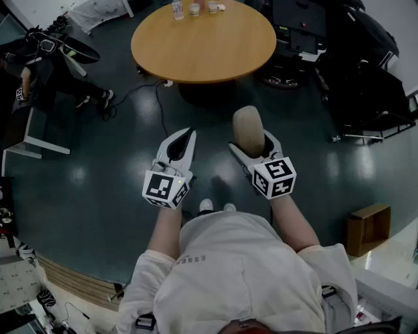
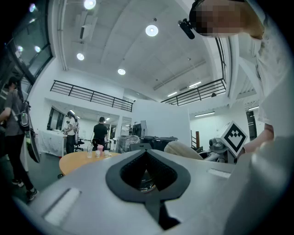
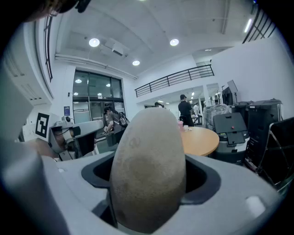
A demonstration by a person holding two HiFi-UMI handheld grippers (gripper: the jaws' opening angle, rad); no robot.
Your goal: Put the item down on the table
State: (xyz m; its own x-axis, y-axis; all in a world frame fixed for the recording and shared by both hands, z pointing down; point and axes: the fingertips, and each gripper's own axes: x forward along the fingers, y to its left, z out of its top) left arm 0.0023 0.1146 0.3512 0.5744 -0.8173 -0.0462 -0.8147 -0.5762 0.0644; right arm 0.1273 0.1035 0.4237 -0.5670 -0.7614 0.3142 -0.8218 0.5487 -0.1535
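A person stands on a dark floor and looks down at two hand-held grippers. The right gripper clamps a tan, egg-shaped item, perhaps a potato, with its jaws spread wide around it. The left gripper is closed, tips touching, with nothing between them.

The item is in the air above the floor, well short of the round wooden table ahead. A few cups stand at the table's far rim; the rest of the top is bare.

The item's long axis runs along the jaws, pointing forward and away from the person, toward the table. In the right gripper view its rounded end rises past the jaw tips, and its lower part sits down between the pads.

The step in hand appears to be carrying the item to the table. To do it well, the person likely needs to move closer, bring the right gripper over the bare near part of the top, and tip the item so its long side lies level. It should go down until it touches the wood, and only then should the jaws part. Being rounded, it could roll if dropped or set on its end. The left gripper is best held aside.
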